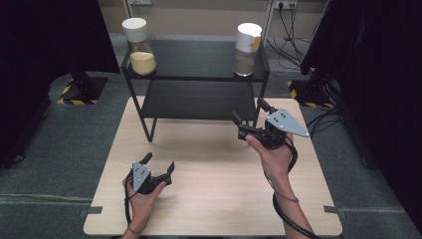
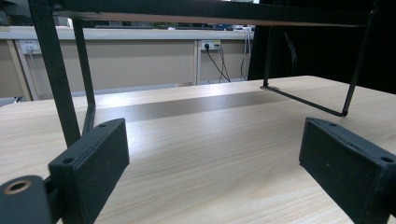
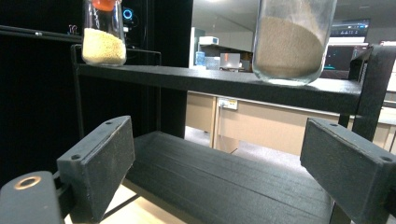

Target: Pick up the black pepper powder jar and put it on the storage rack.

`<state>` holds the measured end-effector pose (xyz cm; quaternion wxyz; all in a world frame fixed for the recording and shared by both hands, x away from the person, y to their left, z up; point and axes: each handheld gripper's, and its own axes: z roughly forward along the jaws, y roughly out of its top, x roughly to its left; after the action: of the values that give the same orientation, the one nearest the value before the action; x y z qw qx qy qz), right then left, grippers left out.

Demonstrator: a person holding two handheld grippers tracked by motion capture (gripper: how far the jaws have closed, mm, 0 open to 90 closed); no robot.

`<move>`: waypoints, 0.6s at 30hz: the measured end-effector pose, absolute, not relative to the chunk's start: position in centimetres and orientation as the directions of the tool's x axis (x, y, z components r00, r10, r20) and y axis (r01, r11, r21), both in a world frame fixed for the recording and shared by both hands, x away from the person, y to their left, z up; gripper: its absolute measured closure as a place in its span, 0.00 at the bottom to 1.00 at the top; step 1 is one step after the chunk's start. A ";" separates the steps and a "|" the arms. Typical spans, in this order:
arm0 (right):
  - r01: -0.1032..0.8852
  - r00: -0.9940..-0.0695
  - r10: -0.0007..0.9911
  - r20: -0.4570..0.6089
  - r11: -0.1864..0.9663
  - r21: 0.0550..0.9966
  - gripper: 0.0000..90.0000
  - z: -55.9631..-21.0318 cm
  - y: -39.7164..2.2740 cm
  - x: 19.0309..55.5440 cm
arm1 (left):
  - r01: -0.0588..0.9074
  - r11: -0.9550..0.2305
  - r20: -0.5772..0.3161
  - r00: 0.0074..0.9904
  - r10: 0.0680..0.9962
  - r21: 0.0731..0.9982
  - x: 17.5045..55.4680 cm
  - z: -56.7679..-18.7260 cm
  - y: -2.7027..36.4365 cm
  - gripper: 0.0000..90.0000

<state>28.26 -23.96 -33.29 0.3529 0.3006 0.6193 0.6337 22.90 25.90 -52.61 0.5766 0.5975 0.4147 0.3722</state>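
Note:
A black two-level shelf [image 1: 194,57] stands at the far end of the wooden table [image 1: 214,199]. On its top board, a jar of yellow grains [image 1: 139,47] with a white lid sits at the left. A jar of brown powder [image 1: 247,50] sits at the right. My right gripper [image 1: 249,110] hovers open just in front of the shelf's right side, below the brown jar. Seen from it, the brown jar [image 3: 292,39] and the yellow jar [image 3: 103,37] are above its jaws. My left gripper [image 1: 159,163] rests low at the near left, open, with bare table between its jaws.
Black stands with yellow-striped feet [image 1: 74,94] flank the table on both sides. Cables [image 1: 293,35] and wall sockets lie behind the shelf. In the left gripper view, a shelf leg [image 2: 56,74] rises close on the left, with a foot bar [image 2: 303,100] at the right.

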 end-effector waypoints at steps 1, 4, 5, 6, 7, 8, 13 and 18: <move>-0.076 -0.571 0.818 -0.062 0.022 0.997 0.11 -33.4 -24.0 28.2 | 0.067 0.008 -0.033 0.379 0.925 0.998 22.9 -52.6 25.9 0.09; -0.073 -0.573 0.817 -0.059 0.020 0.997 0.11 -33.5 -24.0 28.0 | 0.066 0.009 -0.033 0.379 0.925 0.998 22.9 -52.6 25.9 0.09; -0.072 -0.574 0.817 -0.057 0.019 0.997 0.11 -33.7 -24.1 27.8 | 0.066 0.009 -0.034 0.379 0.925 0.998 22.9 -52.6 25.9 0.09; -0.070 -0.576 0.816 -0.058 0.022 0.997 0.11 -33.8 -24.2 27.7 | 0.067 0.010 -0.034 0.379 0.925 0.998 22.9 -52.6 25.9 0.09; -0.070 -0.577 0.815 -0.060 0.024 0.997 0.11 -33.9 -24.2 27.6 | 0.068 0.010 -0.035 0.380 0.925 0.998 22.9 -52.6 25.9 0.09; -0.067 -0.577 0.814 -0.061 0.028 0.997 0.11 -34.0 -24.2 27.5 | 0.068 0.009 -0.034 0.380 0.924 0.998 22.9 -52.6 25.9 0.09; -0.048 -0.585 0.809 -0.056 0.034 0.998 0.11 -35.2 -24.4 27.0 | 0.067 0.010 -0.035 0.379 0.925 0.998 22.9 -52.6 25.9 0.09; -0.021 -0.590 0.806 -0.043 0.038 0.999 0.11 -36.6 -24.6 26.5 | 0.067 0.009 -0.034 0.379 0.925 0.998 22.9 -52.6 25.8 0.09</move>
<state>26.48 -24.55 -36.64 0.3327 0.3072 0.6389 0.6219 22.89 25.85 -52.61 0.5767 0.5974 0.4149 0.3721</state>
